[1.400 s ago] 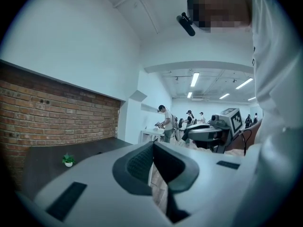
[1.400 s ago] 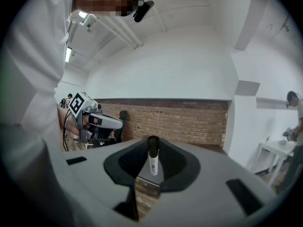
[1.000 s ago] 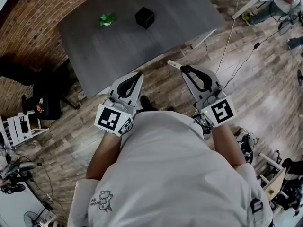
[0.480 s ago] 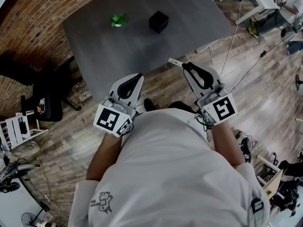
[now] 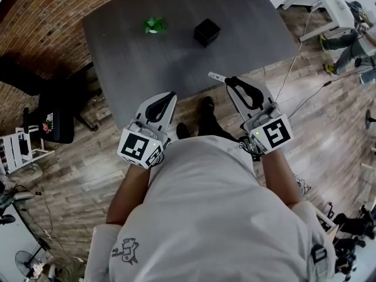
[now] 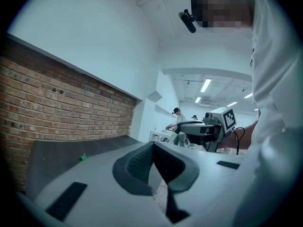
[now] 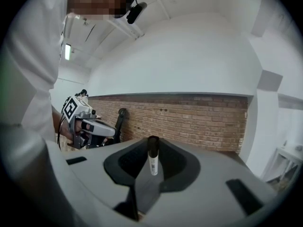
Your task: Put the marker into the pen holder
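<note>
As the counter [image 5: 147, 63] draws nearer, the right hand-held gripper [image 5: 227, 81] clamps the marker [image 5: 215, 76]; the left hand-held gripper [image 5: 171, 95] seems closed, empty; the holder [image 5: 207, 32] lies ahead.

I hold my left forearm [image 5: 130, 188] and right forearm [image 5: 281, 174] out ahead of my chest, with the left gripper [image 5: 171, 96] and right gripper [image 5: 228, 82] side by side, well apart, pointing forward and roughly level. The left jaws are closed together, empty. The right jaws clamp a marker [image 7: 152, 156] upright at their tips.
</note>
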Demonstrator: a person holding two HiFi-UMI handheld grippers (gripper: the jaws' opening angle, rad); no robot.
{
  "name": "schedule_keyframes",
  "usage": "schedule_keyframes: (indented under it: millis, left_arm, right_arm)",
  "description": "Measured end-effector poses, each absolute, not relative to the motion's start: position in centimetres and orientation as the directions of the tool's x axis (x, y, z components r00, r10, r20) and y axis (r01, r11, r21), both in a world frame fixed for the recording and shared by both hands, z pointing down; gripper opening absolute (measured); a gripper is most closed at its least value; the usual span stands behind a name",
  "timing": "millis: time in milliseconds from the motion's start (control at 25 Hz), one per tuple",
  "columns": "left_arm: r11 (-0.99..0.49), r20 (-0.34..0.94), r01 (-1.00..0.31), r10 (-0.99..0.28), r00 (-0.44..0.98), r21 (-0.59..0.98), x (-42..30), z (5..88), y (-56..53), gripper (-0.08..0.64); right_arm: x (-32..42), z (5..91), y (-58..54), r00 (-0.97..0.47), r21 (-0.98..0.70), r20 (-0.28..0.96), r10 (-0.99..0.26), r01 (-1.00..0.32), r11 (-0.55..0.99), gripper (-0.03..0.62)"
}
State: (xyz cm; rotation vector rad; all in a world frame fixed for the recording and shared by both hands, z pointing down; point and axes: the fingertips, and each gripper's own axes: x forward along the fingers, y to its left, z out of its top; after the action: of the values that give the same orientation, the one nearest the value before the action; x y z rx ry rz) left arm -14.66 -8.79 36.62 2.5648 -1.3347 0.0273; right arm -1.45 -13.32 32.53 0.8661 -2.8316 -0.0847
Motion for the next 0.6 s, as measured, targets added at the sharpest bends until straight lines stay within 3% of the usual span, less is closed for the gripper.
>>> schedule_keyframes:
  millis: [600]
  left_arm:
    - [-0.444, 0.225, -0.873, -0.846, 0.483, 0.202, -12.8, 39.4, -18.9, 0.011]
  right_arm:
    - [-0.1, 35.5, -27.4, -0.871, 0.079, 0.202, -0.448, -0.441, 0.894, 0.077]
